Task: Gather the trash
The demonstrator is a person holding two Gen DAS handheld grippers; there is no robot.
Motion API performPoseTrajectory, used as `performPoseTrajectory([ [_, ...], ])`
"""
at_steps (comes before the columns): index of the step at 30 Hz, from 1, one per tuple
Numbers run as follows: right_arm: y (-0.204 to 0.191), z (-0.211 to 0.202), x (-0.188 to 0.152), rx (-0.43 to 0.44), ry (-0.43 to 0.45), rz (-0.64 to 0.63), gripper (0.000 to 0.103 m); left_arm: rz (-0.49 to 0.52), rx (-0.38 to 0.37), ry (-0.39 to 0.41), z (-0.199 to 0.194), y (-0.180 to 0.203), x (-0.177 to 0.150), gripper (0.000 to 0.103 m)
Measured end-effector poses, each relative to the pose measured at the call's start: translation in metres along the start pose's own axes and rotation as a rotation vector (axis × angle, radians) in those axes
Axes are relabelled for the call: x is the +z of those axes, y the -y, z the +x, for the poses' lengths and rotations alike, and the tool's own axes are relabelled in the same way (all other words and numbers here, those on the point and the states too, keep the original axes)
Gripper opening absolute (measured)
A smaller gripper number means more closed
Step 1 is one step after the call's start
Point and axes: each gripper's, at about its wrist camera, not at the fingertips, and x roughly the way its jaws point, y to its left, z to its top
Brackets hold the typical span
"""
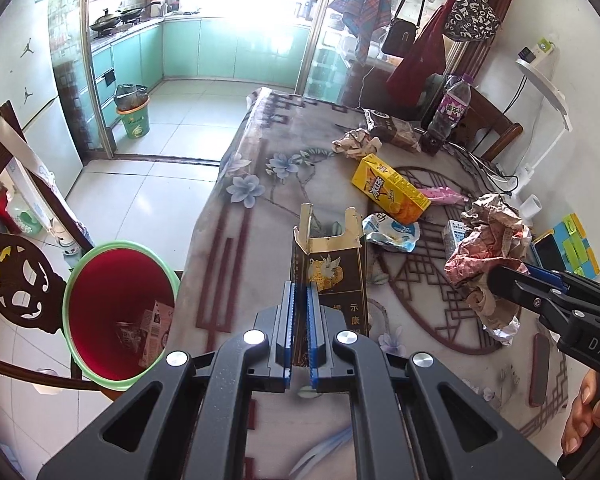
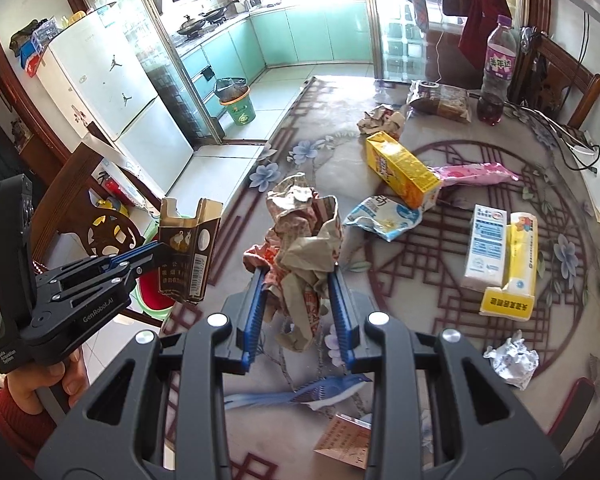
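We see the left gripper [image 1: 300, 320] clamped tight on a dark brown carton [image 1: 332, 276], its blue pads squeezed nearly together on the thin card. The carton is open at the top with torn flaps, bears a gold bird print, and hangs above the table [image 1: 260, 208] edge, near the red bin [image 1: 120, 312] that stands on the floor just beside the table. Some packaging already lies inside that bin.

The right gripper [image 2: 300, 300] is partly closed around a wad of paper [image 2: 300, 240], both pads pressing its sides. The wad is crumpled, brown and red, and sticks up well past the fingertips, over the near part of the table.

On the cloth we count the rest of the litter:
- one yellow box [image 2: 404, 172], lying on its side;
- one pink wrapper [image 2: 476, 172] just beside it;
- one blue-white pouch [image 2: 384, 216], flattened;
- one small paper ball [image 2: 380, 120] farther back;
- one white carton [image 2: 486, 248] touching one yellow tube box [image 2: 512, 268];
- one white scrap [image 2: 512, 360] near the edge;
- one dark snack bag [image 2: 440, 100] beside one bottle [image 2: 496, 68].

A second, green bin [image 2: 240, 108] stands in the kitchen, well apart.
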Motion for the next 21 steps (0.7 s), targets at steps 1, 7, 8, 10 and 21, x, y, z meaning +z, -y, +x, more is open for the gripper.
performPoseTrajectory([
  [1, -0.003, 0.001, 0.001, -0.001, -0.001, -0.002, 0.031, -0.002, 0.000, -0.001, 0.001, -0.004, 0.000, 0.003],
  [7, -0.019, 0.012, 0.006, 0.000, -0.010, -0.017, 0.031, -0.022, 0.016, -0.009, 0.004, -0.027, 0.001, 0.003],
  [8, -0.022, 0.015, 0.007, 0.003, -0.012, -0.022, 0.031, -0.027, 0.022, -0.012, 0.005, -0.032, 0.001, 0.003],
  [10, -0.031, 0.021, 0.009, 0.009, -0.018, -0.038, 0.031, -0.040, 0.037, -0.016, 0.006, -0.045, 0.000, 0.003],
  [21, -0.088, 0.063, 0.025, 0.106, -0.060, -0.105, 0.031, -0.118, 0.157, -0.041, 0.008, -0.119, -0.005, 0.003],
])
